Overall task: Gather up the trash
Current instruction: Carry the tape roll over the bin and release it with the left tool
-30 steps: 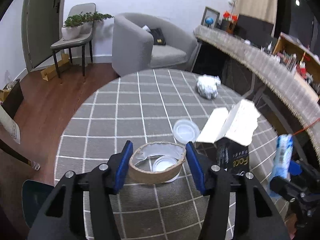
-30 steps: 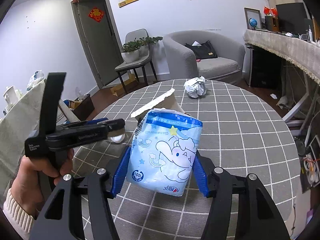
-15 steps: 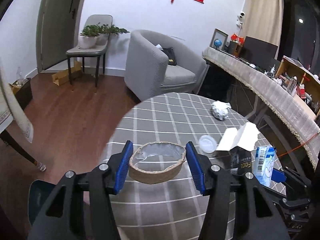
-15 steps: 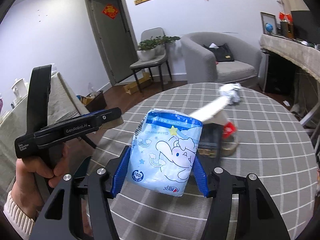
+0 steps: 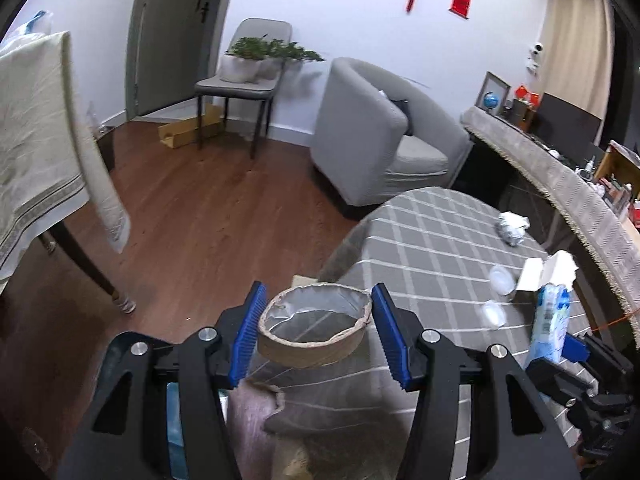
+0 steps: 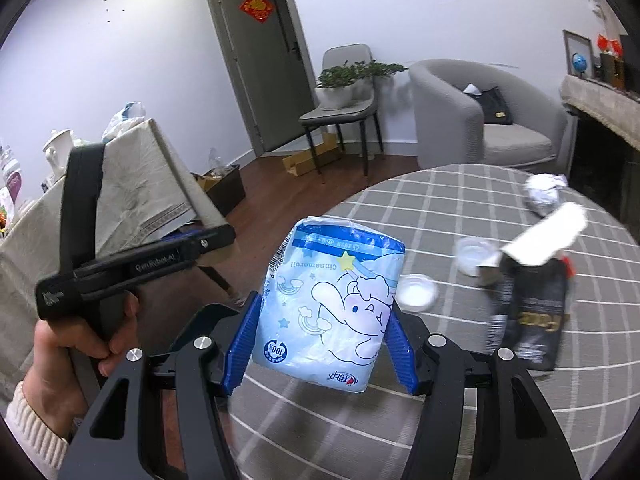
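Holding two items, one per tool. L gripper [image 5: 316, 338]: blue pads closed on a brown cardboard ring [image 5: 314, 330] w/ a torn upper rim, ring gripped on both sides, lifted off the surface, hanging over the near edge of the round table [image 5: 432, 248] where the grey checked cloth drapes down. Wood floor visible past the pads.

R gripper [image 6: 320, 346]: closed on a light blue tissue pack [image 6: 332, 304], cartoon print facing my cam, pack upright btw the pads, held above the tabletop. Same pack shows at far right of L cam [image 5: 548, 326].

L hand [image 6: 76, 356] visible in R cam, wrapped round the handle of the L tool; cream knit cuff at the wrist.

On the table, not held:
- black carton [image 6: 532, 300] w/ white flap open, blurred in R cam
- clear lid [image 6: 474, 256] just beside the carton
- second clear lid [image 6: 416, 292] nearer the pack
- crumpled white paper ball [image 6: 544, 196] toward the far edge, well apart from the lids

Bkgd: grey armchair [image 5: 372, 136], chair w/ potted plant [image 5: 244, 80], cloth-covered table [image 5: 36, 152] at L.
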`<state>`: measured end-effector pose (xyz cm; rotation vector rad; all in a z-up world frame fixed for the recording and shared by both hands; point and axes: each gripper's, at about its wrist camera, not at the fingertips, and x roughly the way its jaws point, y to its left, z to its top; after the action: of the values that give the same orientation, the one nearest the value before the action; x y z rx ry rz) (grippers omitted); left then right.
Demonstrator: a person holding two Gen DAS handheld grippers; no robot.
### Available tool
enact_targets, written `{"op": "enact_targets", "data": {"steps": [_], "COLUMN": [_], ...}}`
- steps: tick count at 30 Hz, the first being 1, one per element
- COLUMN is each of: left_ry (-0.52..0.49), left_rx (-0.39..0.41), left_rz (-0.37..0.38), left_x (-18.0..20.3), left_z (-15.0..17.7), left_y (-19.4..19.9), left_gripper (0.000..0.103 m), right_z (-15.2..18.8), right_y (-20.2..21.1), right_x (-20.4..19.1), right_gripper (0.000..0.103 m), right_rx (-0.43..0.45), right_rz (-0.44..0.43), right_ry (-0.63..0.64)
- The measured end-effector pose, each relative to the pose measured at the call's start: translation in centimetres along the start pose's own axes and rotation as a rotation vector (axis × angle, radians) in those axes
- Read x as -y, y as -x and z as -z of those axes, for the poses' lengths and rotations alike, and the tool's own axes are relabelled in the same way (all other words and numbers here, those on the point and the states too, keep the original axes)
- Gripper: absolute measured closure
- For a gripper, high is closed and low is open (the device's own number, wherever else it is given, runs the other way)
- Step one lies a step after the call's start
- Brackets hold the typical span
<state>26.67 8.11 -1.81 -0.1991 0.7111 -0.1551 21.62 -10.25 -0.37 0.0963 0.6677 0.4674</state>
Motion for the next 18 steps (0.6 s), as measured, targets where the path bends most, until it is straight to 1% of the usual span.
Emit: {"op": "enact_targets", "data": {"steps": [6,13,18], "left_ry": [-0.009,0.003,0.031], "left_rx": [-0.020,-0.089,-0.145], "left_rz": [-0.057,-0.151,-0.202], "left_x": [-2.9,-8.0,-11.4], "left_z": [1.1,3.4,4.7], "left_y": [0.5,-0.2,-0.9], "left_gripper": [0.046,0.046,0.046], "right_z": [-0.4,-0.3,0.0], "right_y": [-1.7,-4.5,-6.3], "right_x": [-3.0,-6.4,-8.7], "right_gripper": [0.043,0.043,0.043], "right_rx": [-0.008,-0.033,-0.060], "right_rz": [-0.056,-0.115,-0.141], "right_ry": [0.033,0.057,0.082]}}
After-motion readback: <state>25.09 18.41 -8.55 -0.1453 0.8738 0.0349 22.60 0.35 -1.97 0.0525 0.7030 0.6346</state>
